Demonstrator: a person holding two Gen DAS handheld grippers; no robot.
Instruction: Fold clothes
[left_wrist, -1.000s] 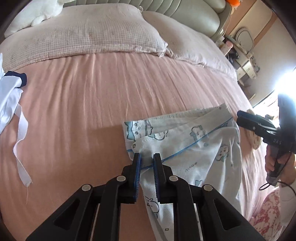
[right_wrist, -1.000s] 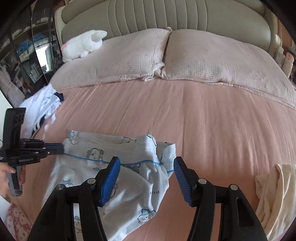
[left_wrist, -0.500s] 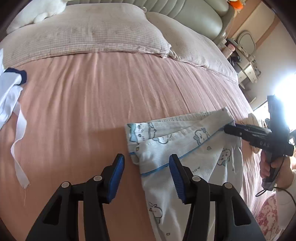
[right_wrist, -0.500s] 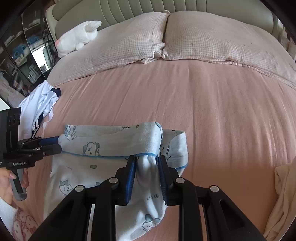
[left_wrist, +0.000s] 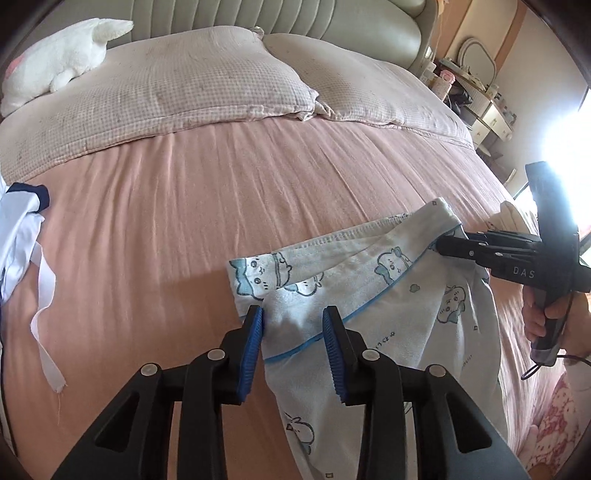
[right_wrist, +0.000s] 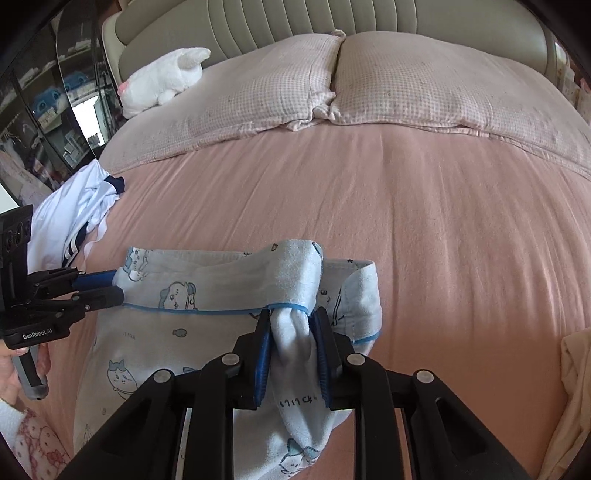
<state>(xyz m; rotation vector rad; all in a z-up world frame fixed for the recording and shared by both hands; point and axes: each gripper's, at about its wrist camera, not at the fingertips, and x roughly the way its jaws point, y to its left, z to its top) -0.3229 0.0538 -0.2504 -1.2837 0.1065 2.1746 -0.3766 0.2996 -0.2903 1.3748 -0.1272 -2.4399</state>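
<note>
A light blue cartoon-print garment (left_wrist: 406, 295) with blue piping lies on the pink bedsheet (left_wrist: 184, 221). In the left wrist view my left gripper (left_wrist: 293, 317) straddles the garment's left corner. Its jaws are closing, with cloth lying flat between the blue pads and not visibly pinched. In the right wrist view my right gripper (right_wrist: 291, 321) is shut on a bunched fold of the garment (right_wrist: 207, 295) at its piped edge, and its jaws are still tightening. The right gripper (left_wrist: 441, 245) also shows at the garment's far end, and the left gripper (right_wrist: 110, 286) at the garment's left corner.
A white and navy garment (right_wrist: 74, 210) lies crumpled at the bed's left side. A cream cloth (right_wrist: 576, 369) sits at the right edge. Two checked pillows (right_wrist: 258, 92) and a white plush toy (right_wrist: 162, 77) lie by the headboard. A person's hand (left_wrist: 543, 317) holds the right gripper's handle.
My left jaws were shut on the cloth, sprang wide, and have now narrowed around the corner. My right gripper came down with jaws wide and closed on a fold of the garment.
</note>
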